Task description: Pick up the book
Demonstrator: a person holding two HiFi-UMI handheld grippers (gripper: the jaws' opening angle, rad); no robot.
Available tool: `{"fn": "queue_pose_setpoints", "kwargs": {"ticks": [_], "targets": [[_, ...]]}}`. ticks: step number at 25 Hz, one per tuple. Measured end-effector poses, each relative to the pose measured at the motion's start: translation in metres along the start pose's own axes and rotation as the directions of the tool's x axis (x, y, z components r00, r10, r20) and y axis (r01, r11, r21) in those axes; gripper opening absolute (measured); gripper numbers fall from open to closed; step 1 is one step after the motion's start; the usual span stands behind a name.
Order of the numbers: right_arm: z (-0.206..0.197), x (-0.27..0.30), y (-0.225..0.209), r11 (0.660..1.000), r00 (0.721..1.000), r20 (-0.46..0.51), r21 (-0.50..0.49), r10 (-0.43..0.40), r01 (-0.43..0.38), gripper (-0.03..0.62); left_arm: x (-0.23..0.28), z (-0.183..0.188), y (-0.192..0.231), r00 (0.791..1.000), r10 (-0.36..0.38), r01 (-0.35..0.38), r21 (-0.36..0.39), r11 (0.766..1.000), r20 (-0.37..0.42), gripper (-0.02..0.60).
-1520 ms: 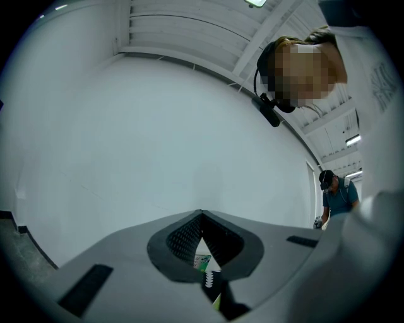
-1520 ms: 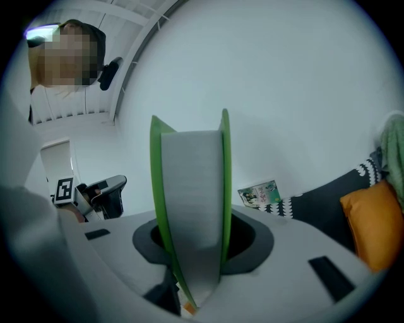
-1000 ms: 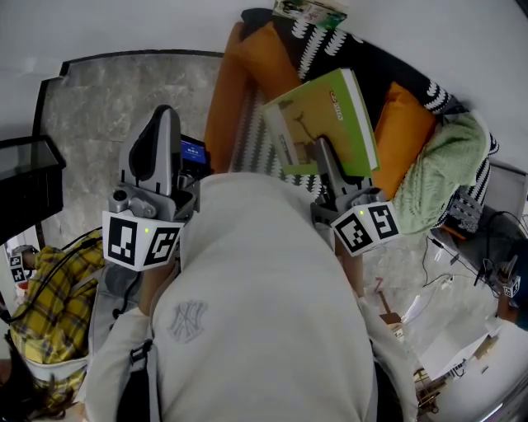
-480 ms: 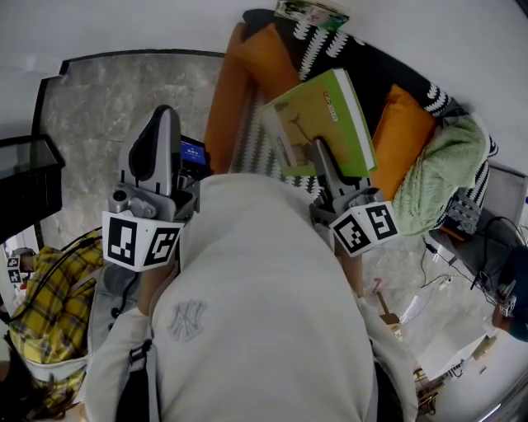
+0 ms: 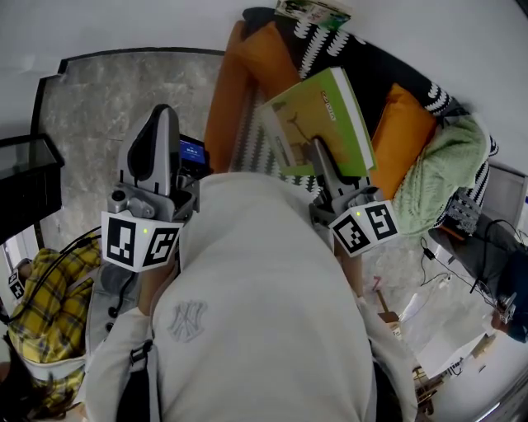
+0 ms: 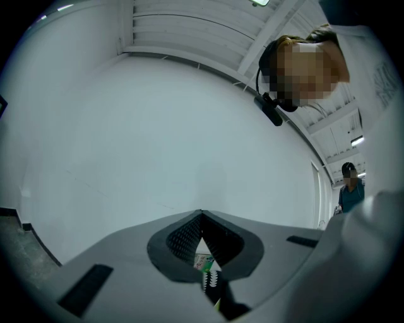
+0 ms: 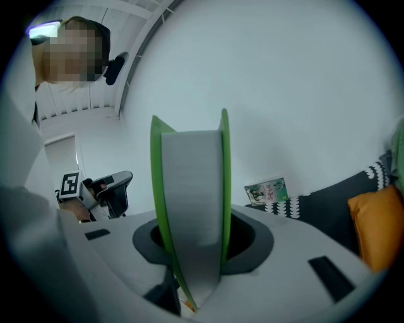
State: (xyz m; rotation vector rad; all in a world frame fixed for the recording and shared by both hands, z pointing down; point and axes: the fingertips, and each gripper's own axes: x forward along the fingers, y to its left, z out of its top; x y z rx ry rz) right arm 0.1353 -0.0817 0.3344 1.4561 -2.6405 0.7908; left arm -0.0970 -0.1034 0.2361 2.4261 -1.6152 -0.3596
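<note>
A green-covered book (image 5: pixel 318 115) hangs above the sofa, tilted, with its cover facing up in the head view. My right gripper (image 5: pixel 320 157) is shut on its near edge. In the right gripper view the book (image 7: pixel 189 208) stands edge-on, white pages between green covers, with the right gripper (image 7: pixel 192 249) clamping both sides. My left gripper (image 5: pixel 160 119) is held level to the left of the sofa, away from the book. In the left gripper view, the left gripper (image 6: pixel 202 217) has its tips meeting and nothing held between them.
The sofa has a black-and-white patterned cover (image 5: pixel 330 41), orange cushions (image 5: pixel 256 58) (image 5: pixel 404 124) and a green blanket (image 5: pixel 445 173). A small picture book (image 5: pixel 309 10) (image 7: pixel 266 190) leans at its back. A black crate (image 5: pixel 25 181) and a yellow plaid cloth (image 5: pixel 49 297) lie left; cables (image 5: pixel 462 255) lie right.
</note>
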Motion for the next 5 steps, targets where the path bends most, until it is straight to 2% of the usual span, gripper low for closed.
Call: {"fn": "queue_pose_setpoints", "kwargs": {"ticks": [5], "targets": [[-0.0012,0.0035,-0.0039,1.0,1.0,-0.009,0.002,0.003,-0.003,0.144,0.005,-0.0013,0.0,1.0,0.0,0.0,0.0,1.0,-0.003,0.002]]}}
